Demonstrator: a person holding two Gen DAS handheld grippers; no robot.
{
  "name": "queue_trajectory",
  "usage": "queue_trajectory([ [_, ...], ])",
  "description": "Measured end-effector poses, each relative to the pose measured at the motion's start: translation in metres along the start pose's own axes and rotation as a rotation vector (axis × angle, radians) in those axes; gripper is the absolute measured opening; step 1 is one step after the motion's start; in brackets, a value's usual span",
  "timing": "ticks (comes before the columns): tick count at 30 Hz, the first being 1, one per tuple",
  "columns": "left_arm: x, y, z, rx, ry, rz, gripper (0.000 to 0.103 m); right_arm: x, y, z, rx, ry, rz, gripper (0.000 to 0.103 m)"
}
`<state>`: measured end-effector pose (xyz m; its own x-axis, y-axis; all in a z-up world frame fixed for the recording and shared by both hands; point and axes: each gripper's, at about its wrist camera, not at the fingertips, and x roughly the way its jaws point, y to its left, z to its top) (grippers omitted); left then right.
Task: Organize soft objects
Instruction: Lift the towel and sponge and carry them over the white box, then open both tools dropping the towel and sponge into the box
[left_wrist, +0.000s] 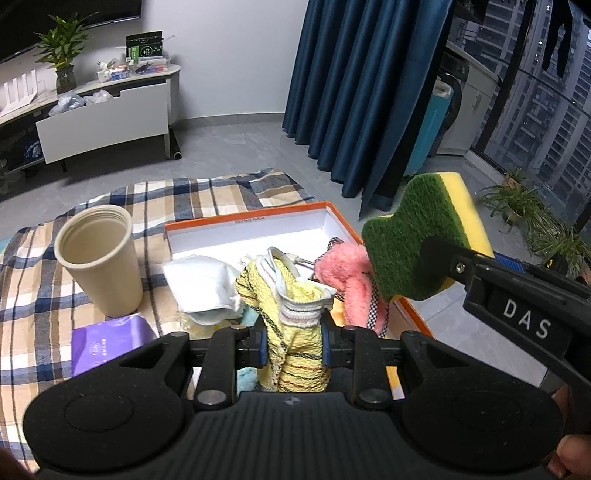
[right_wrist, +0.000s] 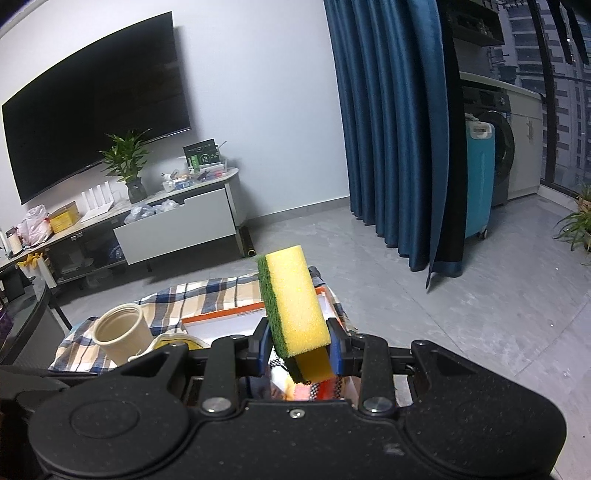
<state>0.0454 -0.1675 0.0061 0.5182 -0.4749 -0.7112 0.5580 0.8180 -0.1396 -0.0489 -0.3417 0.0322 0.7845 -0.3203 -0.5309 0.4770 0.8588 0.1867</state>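
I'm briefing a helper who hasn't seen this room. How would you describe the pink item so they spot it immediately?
Find the plaid cloth spread on the floor, then the shallow orange-rimmed white box on it. At the box's right side lies a fluffy pink fabric piece with checkered black-and-white trim, the only pink, fuzzy thing there, beside the white mask.

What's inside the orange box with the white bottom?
The orange-rimmed box holds a fluffy pink cloth with a checkered strap. The yellow knitted cloth and green-and-yellow sponge cover its near part.
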Motion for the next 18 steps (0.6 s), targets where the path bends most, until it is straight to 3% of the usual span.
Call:
queue_trajectory([
  [14, 0.012, -0.017, -0.007, 0.018, 0.031, -0.044, 0.027, 0.0, -0.017, -0.011, -0.007, 0.016, -0.07, 0.039],
  [18, 0.016, -0.022, -0.008, 0.031, 0.037, -0.063, 0.033, 0.001, -0.018, -0.013, -0.014, 0.025, -0.091, 0.044],
])
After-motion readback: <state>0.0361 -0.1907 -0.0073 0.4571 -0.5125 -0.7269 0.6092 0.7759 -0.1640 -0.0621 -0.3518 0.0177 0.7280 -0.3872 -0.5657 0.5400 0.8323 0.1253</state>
